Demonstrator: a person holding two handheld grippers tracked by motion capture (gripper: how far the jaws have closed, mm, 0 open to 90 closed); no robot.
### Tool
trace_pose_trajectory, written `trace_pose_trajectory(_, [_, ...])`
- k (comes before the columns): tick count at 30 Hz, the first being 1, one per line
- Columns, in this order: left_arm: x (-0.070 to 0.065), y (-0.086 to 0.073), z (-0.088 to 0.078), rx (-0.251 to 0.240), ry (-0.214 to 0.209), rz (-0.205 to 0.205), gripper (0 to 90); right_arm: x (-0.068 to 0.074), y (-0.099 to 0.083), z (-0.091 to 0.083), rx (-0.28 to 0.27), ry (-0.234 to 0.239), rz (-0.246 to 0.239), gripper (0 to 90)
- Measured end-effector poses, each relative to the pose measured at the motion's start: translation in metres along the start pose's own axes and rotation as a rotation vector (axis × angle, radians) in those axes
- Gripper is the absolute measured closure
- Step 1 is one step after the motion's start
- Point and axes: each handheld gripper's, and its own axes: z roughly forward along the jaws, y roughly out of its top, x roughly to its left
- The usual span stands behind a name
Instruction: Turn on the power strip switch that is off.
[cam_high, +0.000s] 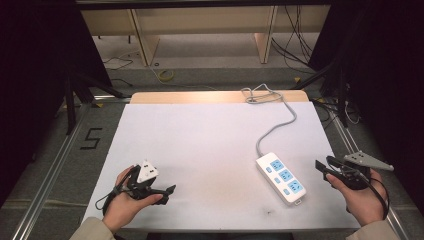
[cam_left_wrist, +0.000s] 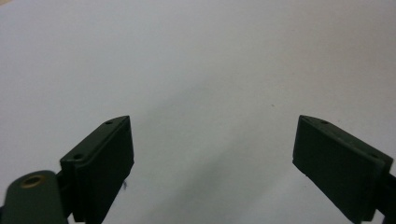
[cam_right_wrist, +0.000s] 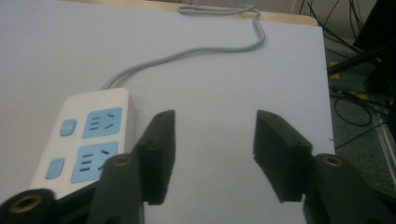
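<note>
Risk: my right tool (cam_right_wrist: 212, 154), jaws spread and empty just beside the white plastic power strip with blue sockets (cam_high: 283, 177), could shove it sideways; left tool (cam_left_wrist: 212, 163) gapes well apart.

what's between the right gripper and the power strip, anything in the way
Nothing visible. The right gripper hovers just right of the power strip with its jaws open and empty, and only bare white table surface lies between them. The strip's grey cord runs off toward the far edge, away from that gap.
</note>
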Motion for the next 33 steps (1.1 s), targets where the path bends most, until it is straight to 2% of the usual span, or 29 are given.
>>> trace_pose_trajectory(4, [0.001,-0.001,-0.001,-0.001,0.008,-0.003,13.2,0.002,0.004,-0.006,0.020,-0.016,-0.005,75.3])
trace_pose_trajectory(8, [0.002,-0.001,-0.002,-0.004,0.016,-0.004,13.4,0.005,0.007,-0.009,0.038,-0.040,-0.018,89.8])
trace_pose_trajectory(14, [0.001,0.000,0.000,0.005,0.007,0.007,13.4,0.008,0.012,-0.009,0.056,-0.036,-0.035,90.0])
trace_pose_trajectory(33, [0.001,0.000,0.001,0.012,0.006,0.006,13.6,0.028,0.026,-0.001,0.086,0.050,-0.083,90.0])
